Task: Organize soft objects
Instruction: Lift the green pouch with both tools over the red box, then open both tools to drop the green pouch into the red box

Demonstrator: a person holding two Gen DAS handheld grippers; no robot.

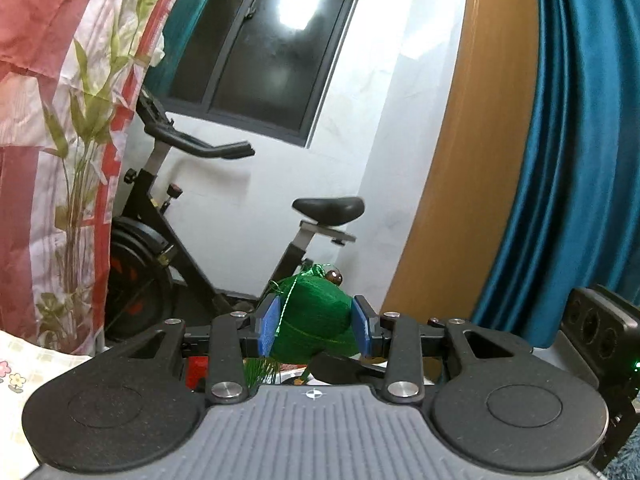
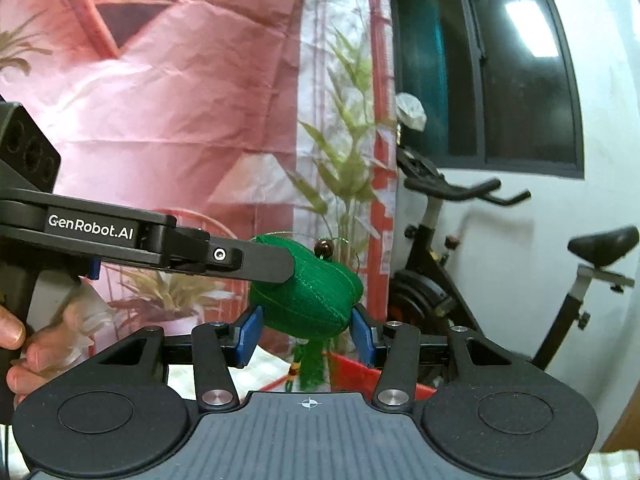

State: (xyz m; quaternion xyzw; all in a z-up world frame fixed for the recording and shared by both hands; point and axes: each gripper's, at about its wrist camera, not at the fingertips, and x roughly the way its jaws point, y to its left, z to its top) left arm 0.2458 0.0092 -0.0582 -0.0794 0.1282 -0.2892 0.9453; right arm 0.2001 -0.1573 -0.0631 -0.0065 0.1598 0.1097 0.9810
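Note:
A green, thread-wound soft ornament (image 1: 316, 320) with a brown bead on top and a tassel below hangs in the air, held from two sides. My left gripper (image 1: 314, 328) is shut on it, its blue pads pressing the ornament's flanks. In the right wrist view the same ornament (image 2: 308, 292) sits between the blue pads of my right gripper (image 2: 306, 336), which is shut on its lower half. A black finger (image 2: 264, 266) of the left gripper reaches in from the left and presses the ornament's upper side. The tassel (image 2: 308, 368) dangles under the jaws.
An exercise bike (image 1: 172, 240) stands against the white wall under a dark window (image 1: 260, 48). A pink floral sheet (image 2: 180, 100) hangs at the left, and a teal curtain (image 1: 580, 140) and a wooden panel (image 1: 460, 160) at the right. A red box (image 2: 360, 376) lies below. A person's hand (image 2: 24, 352) grips the left handle.

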